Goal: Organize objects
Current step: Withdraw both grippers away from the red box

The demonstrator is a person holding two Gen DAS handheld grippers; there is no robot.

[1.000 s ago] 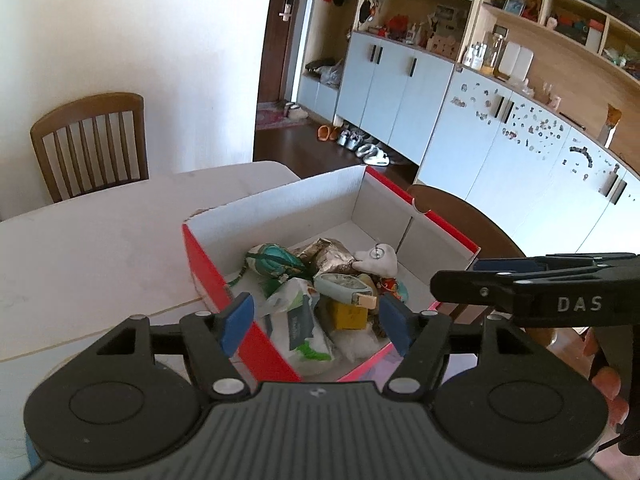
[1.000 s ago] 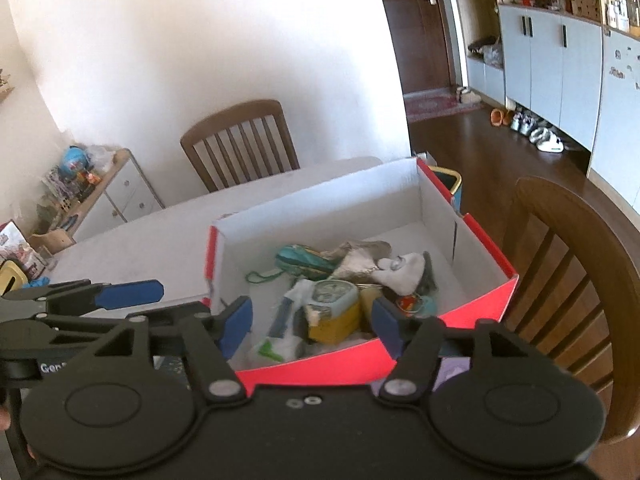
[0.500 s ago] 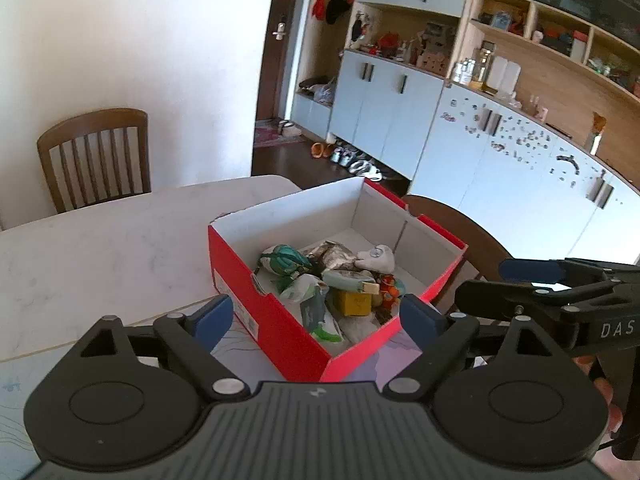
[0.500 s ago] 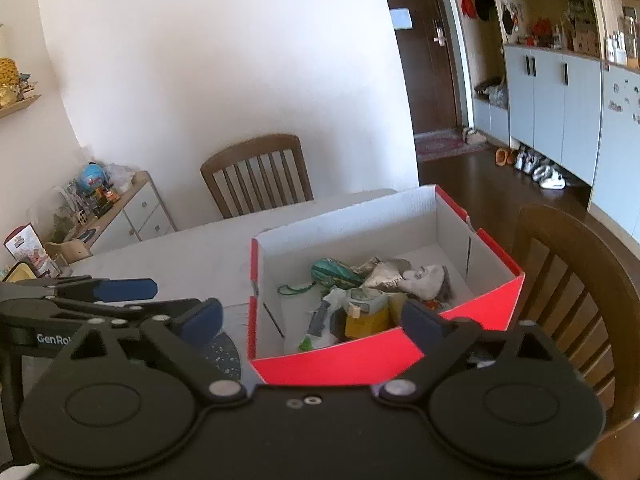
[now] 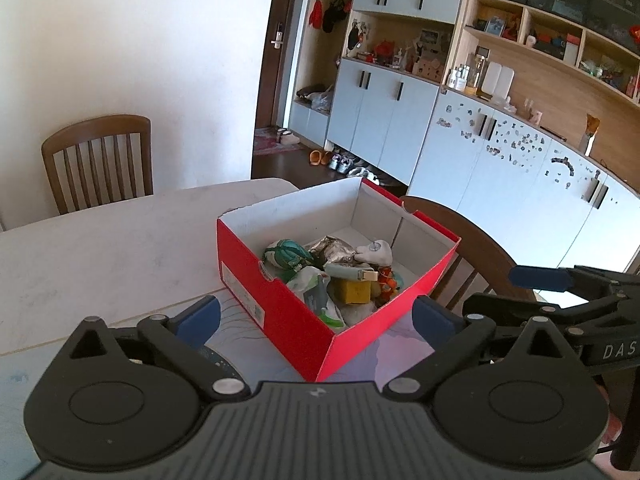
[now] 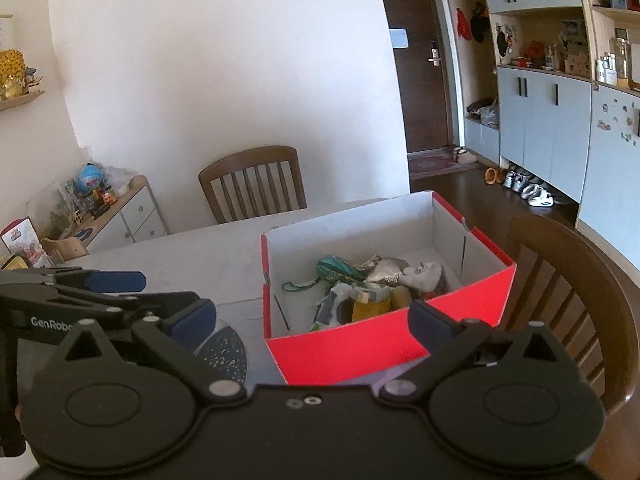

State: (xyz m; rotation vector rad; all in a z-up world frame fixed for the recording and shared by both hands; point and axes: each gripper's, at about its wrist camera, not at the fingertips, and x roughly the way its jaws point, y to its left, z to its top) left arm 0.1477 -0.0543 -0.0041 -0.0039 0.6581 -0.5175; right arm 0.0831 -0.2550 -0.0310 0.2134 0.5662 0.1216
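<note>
A red shoebox (image 5: 256, 268) with a white inside stands open on the pale table (image 5: 100, 248). It holds several small things: a green pouch (image 5: 286, 252), a crumpled foil wrapper (image 5: 332, 246), a white soft figure (image 5: 374, 252) and a yellow block (image 5: 354, 290). My left gripper (image 5: 316, 314) hangs short of the box's near corner. Its jaws are opening, and nothing is between the pads. My right gripper (image 6: 312, 316) is open and empty in front of the red wall (image 6: 380, 344). Each gripper shows in the other's view: right gripper (image 5: 520, 292), left gripper (image 6: 132, 290).
A wooden chair (image 5: 100, 160) stands at the table's far side, and another chair (image 6: 568, 280) is pushed in just right of the box. A printed mat with a dark disc (image 6: 224, 348) lies under the grippers. Blue-grey cupboards (image 5: 500, 168) line the right wall.
Both grippers have drawn back from the box, which now looks smaller and farther off. Both pairs of jaws have spread from about half open to wide apart.
</note>
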